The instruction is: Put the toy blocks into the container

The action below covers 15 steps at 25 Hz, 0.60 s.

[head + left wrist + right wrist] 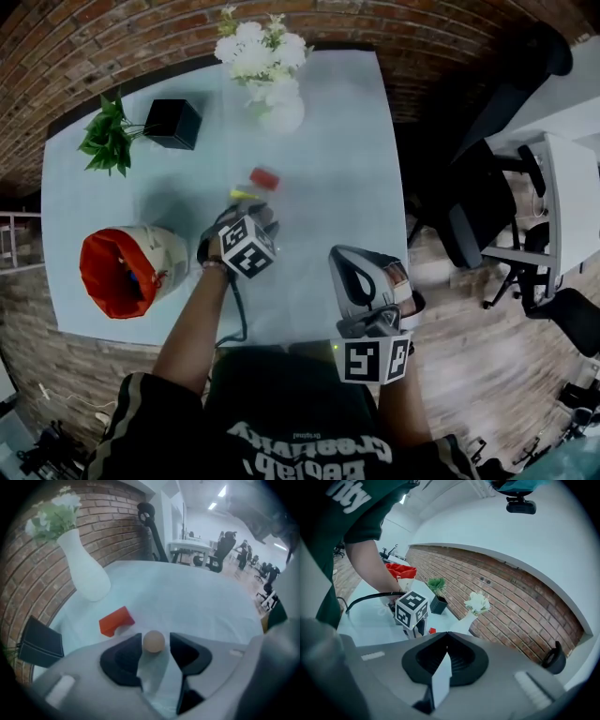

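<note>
My left gripper points down at the table with its jaws open, and a small beige ball lies on the cloth between the fingertips, with a sliver of gap on each side. A red block lies just beyond it to the left. In the head view the left gripper is near the red block and a yellow block. The red-lined bag container stands at the table's left front. My right gripper hovers at the front right, jaws shut and empty.
A white vase with flowers stands at the back of the light blue table, with a black box and a green plant at the back left. Office chairs stand off the table's right edge.
</note>
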Each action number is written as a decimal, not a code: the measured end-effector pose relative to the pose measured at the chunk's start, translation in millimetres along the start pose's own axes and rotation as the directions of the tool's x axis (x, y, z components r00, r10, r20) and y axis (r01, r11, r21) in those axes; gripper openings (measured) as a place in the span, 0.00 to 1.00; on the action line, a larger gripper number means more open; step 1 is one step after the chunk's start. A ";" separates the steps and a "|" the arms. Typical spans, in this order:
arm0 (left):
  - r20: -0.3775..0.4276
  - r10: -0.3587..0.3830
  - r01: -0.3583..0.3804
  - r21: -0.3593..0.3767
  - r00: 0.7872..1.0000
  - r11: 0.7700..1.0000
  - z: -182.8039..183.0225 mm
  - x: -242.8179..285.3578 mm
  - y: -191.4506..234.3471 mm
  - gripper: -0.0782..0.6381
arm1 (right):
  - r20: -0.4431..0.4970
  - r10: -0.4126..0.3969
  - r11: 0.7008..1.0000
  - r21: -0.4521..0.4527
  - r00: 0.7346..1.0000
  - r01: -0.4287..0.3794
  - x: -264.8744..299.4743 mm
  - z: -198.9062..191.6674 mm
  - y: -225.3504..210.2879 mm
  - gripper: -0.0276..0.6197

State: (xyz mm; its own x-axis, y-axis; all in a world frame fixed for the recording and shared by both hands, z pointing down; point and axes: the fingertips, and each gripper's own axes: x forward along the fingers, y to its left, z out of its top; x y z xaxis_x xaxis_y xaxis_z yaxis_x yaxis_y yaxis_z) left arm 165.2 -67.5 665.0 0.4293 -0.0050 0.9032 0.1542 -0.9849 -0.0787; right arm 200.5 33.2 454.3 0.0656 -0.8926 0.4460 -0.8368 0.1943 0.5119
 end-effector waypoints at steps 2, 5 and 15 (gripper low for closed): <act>-0.012 -0.024 0.024 -0.013 1.000 1.000 -5.6 7.6 -1.8 0.37 | -0.007 -0.001 1.000 0.005 1.000 0.001 2.5 -3.8 -0.8 0.05; 0.009 -0.046 0.046 -0.024 0.999 0.999 -4.4 9.1 -4.7 0.31 | -0.015 0.000 1.000 0.010 1.000 0.000 4.3 -9.1 -2.7 0.05; 0.107 0.024 -0.029 0.040 0.994 0.999 28.1 -38.8 -10.6 0.31 | 0.032 -0.001 1.000 0.006 0.999 0.000 0.1 2.8 -11.6 0.05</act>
State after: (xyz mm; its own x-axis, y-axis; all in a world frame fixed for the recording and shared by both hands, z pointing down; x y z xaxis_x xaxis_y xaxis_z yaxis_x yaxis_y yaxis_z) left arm 171.9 -52.0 618.9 0.5260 -0.0101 0.8504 0.1773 -0.9767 -0.1212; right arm 208.6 29.7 446.4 0.0483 -0.9055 0.4217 -0.8399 0.1917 0.5078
